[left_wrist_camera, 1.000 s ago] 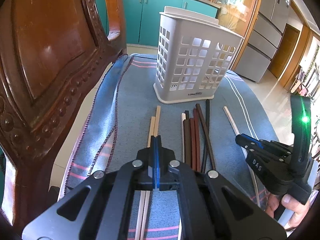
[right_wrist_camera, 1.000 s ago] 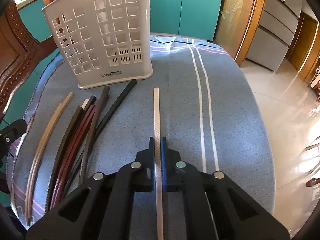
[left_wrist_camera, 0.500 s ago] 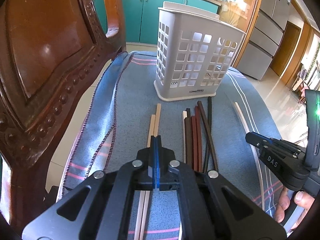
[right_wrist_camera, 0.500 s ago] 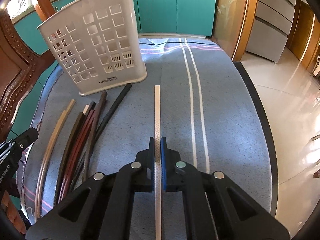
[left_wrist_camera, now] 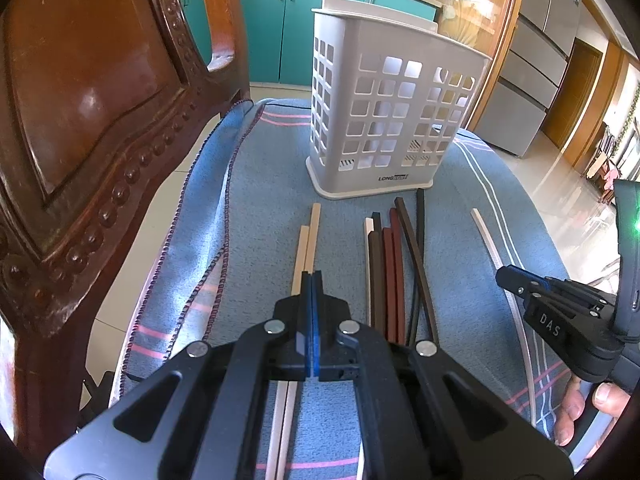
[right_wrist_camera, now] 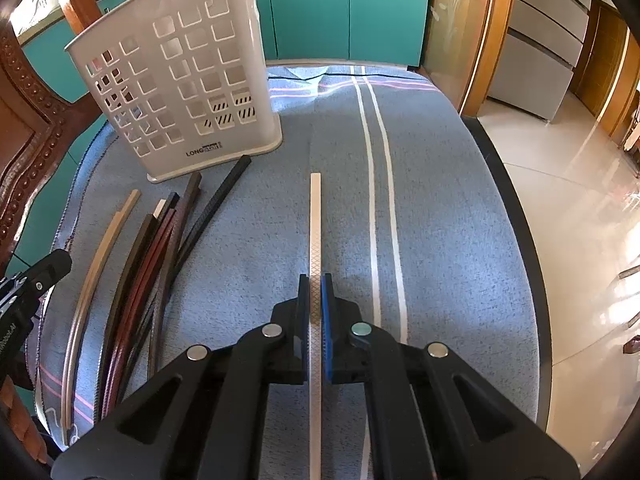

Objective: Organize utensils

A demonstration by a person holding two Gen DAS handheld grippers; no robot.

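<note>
Our right tongs (right_wrist_camera: 315, 280) pinch a white chopstick (right_wrist_camera: 315, 220) that lies along the cloth-covered surface (right_wrist_camera: 440, 220), pointing away from us right of the white slotted holder (right_wrist_camera: 180, 92). Our left tongs (left_wrist_camera: 311, 280) are pressed together over two pale chopsticks (left_wrist_camera: 308, 240), with a dark bundle (left_wrist_camera: 390, 264) just beside them.

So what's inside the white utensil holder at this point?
Through the cut-outs of the utensil holder only its own walls and the slotted floor show; no chopsticks stand in it. The solid corner panels hide part of the interior, and neither view looks down through its open top.

Left gripper (left_wrist_camera: 312, 280) jaws closed — above tan chopsticks (left_wrist_camera: 310, 236).
</note>
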